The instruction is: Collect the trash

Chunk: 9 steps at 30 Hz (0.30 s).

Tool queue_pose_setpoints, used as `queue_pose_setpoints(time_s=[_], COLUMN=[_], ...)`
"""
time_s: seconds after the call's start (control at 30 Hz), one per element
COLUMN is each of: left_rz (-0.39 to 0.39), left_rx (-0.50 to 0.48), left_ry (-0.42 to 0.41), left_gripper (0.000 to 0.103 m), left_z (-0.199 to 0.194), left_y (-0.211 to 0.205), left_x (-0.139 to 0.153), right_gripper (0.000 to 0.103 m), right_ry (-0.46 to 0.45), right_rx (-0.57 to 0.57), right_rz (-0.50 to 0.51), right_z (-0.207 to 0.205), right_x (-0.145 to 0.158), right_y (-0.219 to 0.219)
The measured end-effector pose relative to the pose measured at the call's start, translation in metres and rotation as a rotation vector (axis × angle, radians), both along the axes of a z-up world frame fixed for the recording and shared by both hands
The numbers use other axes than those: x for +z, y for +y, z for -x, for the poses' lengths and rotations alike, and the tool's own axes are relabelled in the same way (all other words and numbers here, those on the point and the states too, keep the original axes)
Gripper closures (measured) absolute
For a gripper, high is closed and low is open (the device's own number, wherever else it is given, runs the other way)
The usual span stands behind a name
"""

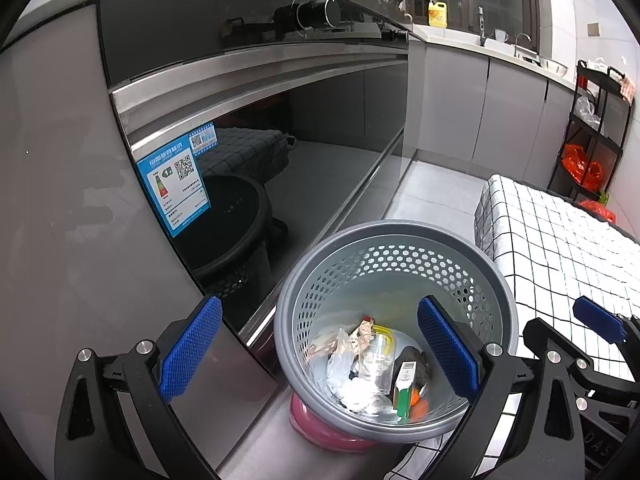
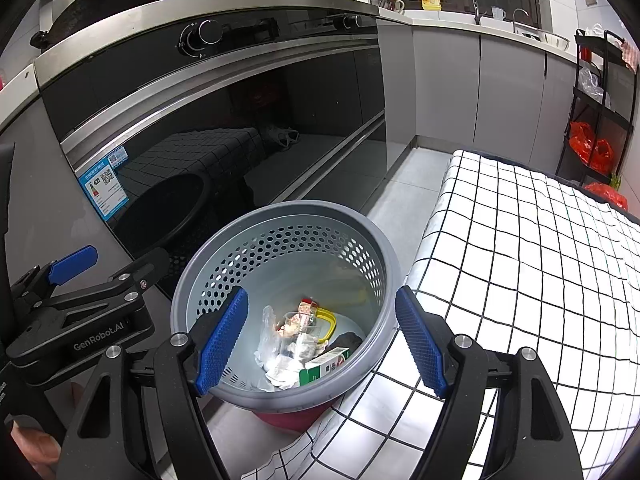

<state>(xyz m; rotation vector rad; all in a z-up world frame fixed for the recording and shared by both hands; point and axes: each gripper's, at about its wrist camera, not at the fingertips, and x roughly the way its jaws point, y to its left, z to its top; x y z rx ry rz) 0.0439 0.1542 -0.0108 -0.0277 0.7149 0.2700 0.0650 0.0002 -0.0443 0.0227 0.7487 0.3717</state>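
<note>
On a kitchen floor, left to right: a glossy black oven door (image 2: 224, 136); the left gripper (image 1: 320, 350), blue-padded fingers spread apart and empty; a round grey perforated plastic waste basket (image 2: 280, 216) holding trash (image 2: 304, 344) of crumpled white tissue, clear plastic and a green-and-white carton; the right gripper (image 2: 322, 340), fingers spread, empty, above the basket; a white black-grid tablecloth (image 2: 520, 248) just beside it.
</note>
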Motion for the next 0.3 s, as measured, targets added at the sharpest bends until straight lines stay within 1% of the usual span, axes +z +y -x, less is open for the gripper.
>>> queue_pose_setpoints(time_s=[0.3], left_rz=[0.01], left_rx=[-0.004], left_ry=[0.006], left_gripper=[0.006], left_z=[-0.0003], left_y=[0.0002], left_x=[-0.0001], right_gripper=[0.03], right_ry=[0.0], right_rx=[0.0], right_rz=[-0.001], right_z=[0.0002], right_x=[0.0001], right_y=[-0.0003])
